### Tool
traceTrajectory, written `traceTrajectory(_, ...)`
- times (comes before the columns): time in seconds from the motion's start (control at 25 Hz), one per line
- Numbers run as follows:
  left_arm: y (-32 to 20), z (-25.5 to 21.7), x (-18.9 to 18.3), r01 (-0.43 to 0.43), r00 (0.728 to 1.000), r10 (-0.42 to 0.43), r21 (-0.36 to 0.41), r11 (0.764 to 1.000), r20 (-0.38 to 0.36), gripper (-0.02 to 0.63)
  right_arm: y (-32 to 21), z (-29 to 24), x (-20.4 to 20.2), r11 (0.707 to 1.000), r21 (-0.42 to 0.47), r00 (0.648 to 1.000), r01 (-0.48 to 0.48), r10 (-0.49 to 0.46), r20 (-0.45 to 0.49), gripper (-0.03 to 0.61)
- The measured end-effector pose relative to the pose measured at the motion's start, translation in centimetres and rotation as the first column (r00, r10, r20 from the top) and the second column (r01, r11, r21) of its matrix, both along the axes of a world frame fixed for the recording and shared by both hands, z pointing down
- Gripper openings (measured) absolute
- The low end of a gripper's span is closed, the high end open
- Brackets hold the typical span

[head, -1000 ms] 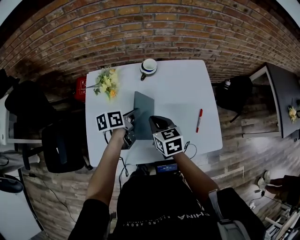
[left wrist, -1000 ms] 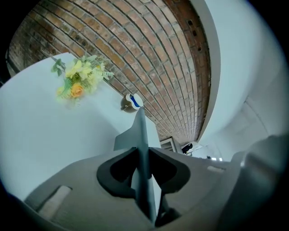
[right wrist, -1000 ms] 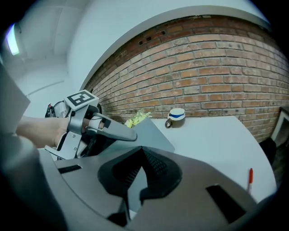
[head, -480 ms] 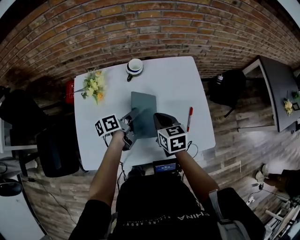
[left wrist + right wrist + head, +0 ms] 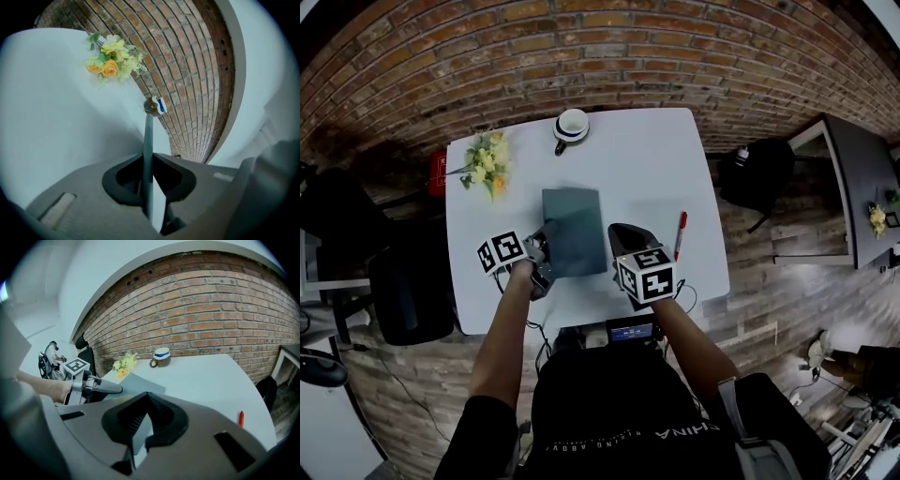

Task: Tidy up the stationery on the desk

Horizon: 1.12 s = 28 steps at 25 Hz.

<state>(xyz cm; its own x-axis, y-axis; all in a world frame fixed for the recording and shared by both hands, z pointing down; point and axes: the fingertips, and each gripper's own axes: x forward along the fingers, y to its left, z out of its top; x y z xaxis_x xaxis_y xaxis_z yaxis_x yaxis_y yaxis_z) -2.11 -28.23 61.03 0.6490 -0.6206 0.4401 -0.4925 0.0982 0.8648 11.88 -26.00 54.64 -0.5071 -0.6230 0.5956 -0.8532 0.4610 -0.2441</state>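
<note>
In the left gripper view the left gripper [image 5: 147,161] has its fingers, just now closing, clamped on the thin edge of the grey notebook [image 5: 148,133]. Only the head view shows that notebook lying at mid-frame on the white tabletop [image 5: 656,178]. The right gripper [image 5: 144,399] is clenched on nothing, just right of the notebook. Farther right lies a red pen [image 5: 680,234]; flowers [image 5: 486,161] and a cup [image 5: 572,125] sit toward the top.

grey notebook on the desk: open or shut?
Shut. The grey notebook shows one plain cover from above, no pages; the left gripper view shows one thin edge.
</note>
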Motion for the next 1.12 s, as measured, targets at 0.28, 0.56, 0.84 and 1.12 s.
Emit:
traceTrajectory(0.28,0.1,1.8,-0.7,-0.012,1.000,0.013,-0.022,1.000,0.026,0.067,0.1,0.9,0.6,1.000,-0.024,1.000,-0.007,0.007,-0.004,0.009)
traceTrajectory(0.56,1.3,3.8,-1.2,-0.123,0.978,0.133,-0.071,0.990,0.160,0.105,0.2,1.4,0.6,0.999,-0.037,1.000,-0.001,0.000,-0.010,0.009)
traceTrajectory(0.84,1.5,4.0,-2.6,-0.231,0.912,0.247,-0.088,0.969,0.326,0.143,0.6,1.7,0.3,0.999,-0.043,1.000,0.009,-0.009,-0.011,0.009)
traceTrajectory(1.12,2.2,2.0,-2.7,-0.278,0.889,0.253,0.010,0.961,0.382,0.142,1.2,2.1,-0.2,0.997,-0.040,0.997,0.062,-0.063,-0.034,0.009)
